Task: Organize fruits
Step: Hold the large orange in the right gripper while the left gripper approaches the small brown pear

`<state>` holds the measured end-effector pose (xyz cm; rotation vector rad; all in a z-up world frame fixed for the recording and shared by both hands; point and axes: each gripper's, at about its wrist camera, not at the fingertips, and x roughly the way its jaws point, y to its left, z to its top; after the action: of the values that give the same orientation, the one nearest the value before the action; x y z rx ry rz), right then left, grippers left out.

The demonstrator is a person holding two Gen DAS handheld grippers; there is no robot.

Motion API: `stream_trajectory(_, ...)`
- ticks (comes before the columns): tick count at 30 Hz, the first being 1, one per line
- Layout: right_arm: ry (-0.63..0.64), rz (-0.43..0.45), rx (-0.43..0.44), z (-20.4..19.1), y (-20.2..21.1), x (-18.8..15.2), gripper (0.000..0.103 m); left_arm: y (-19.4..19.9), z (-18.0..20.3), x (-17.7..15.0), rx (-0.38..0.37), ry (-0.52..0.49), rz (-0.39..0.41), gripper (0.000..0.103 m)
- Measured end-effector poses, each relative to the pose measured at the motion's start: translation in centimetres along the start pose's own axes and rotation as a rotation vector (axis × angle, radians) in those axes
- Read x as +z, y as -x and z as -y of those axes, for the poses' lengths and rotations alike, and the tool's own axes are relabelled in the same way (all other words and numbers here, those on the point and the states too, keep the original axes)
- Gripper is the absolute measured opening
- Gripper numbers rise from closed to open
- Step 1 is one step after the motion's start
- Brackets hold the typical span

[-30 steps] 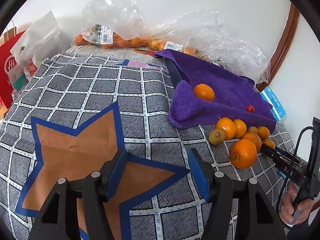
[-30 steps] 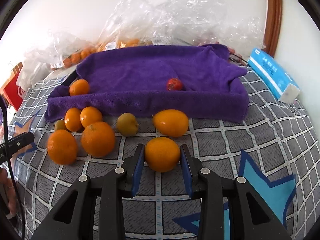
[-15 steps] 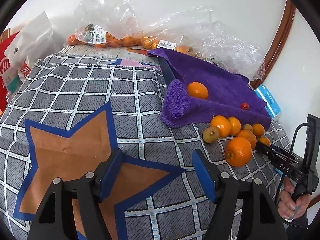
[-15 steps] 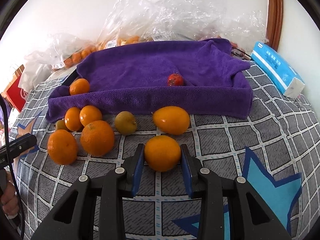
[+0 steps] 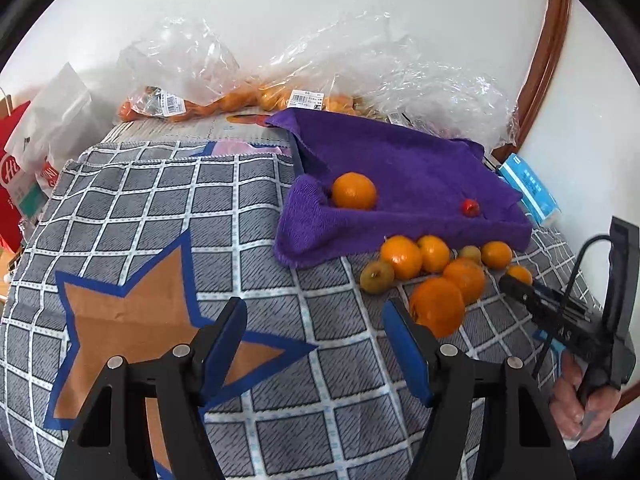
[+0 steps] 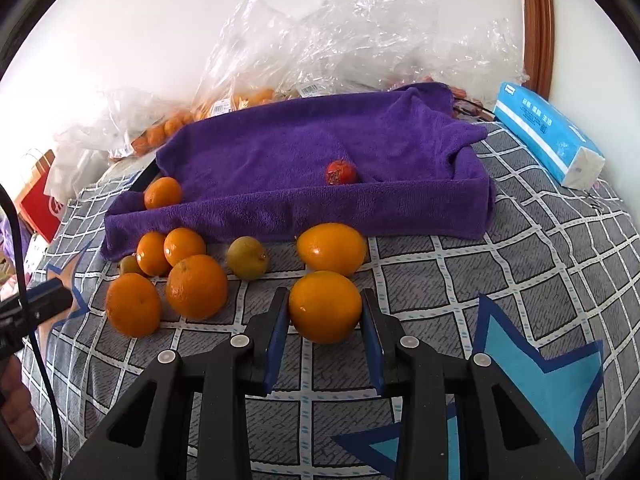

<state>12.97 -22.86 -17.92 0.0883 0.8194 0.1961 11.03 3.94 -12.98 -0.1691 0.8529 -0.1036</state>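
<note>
Right now the right gripper [image 6: 325,322] has its fingers clamped on an orange [image 6: 325,306], one pad on each flank, with the fruit resting on or just above the checked cloth [image 6: 540,264]; the view does not settle which. Straight ahead of it, beyond a second orange [image 6: 332,249], lies the purple towel [image 6: 280,160] draped into a shallow tray shape, already holding a small orange [image 6: 162,193] at its left end and a small red fruit [image 6: 340,172] near the middle. That is the relation the next move probably turns on: the towel's front wall runs crosswise to the fingers, so the held orange would have to rise over the fruit in front and over that wall before being let go.

The left gripper [image 5: 314,344] hangs over the star pattern with fingers apart, having just been opening, and nothing between them. The loose pile [image 5: 436,276] lies to its right, nearer the right hand.
</note>
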Motion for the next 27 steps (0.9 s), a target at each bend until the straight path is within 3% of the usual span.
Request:
stream_trajectory(6,0.008,-0.004,0.000,-0.2,-0.1,0.0,0.035,-2.4,0.9,0.3,-0.023,-0.008,-0.041,0.068)
stream_trajectory(13,0.013,-0.007,-0.002,-0.3,-0.2,0.1,0.035,-3.6,0.9,0.0,-0.070,0.021,-0.025,0.067)
stream_trajectory(16,0.027,-0.015,-0.007,-0.5,-0.4,0.1,0.035,-3.6,1.4,-0.2,-0.083,0.009,-0.012,0.059)
stream_trajectory(18,0.037,-0.025,-0.007,-0.7,-0.6,0.1,0.035,-3.7,1.9,-0.4,-0.054,-0.022,-0.007,0.038)
stream_trajectory(20,0.042,-0.024,-0.009,-0.7,-0.6,0.1,0.035,-3.9,2.2,-0.5,-0.079,-0.038,-0.023,0.028)
stream_trajectory(23,0.039,-0.021,-0.009,-0.6,-0.6,0.1,0.035,-3.8,1.7,-0.4,-0.083,-0.018,-0.021,0.020)
stream_trajectory(27,0.027,-0.020,-0.005,-0.4,-0.6,0.1,0.035,-3.6,-0.2,-0.1,-0.082,0.070,0.003,0.019)
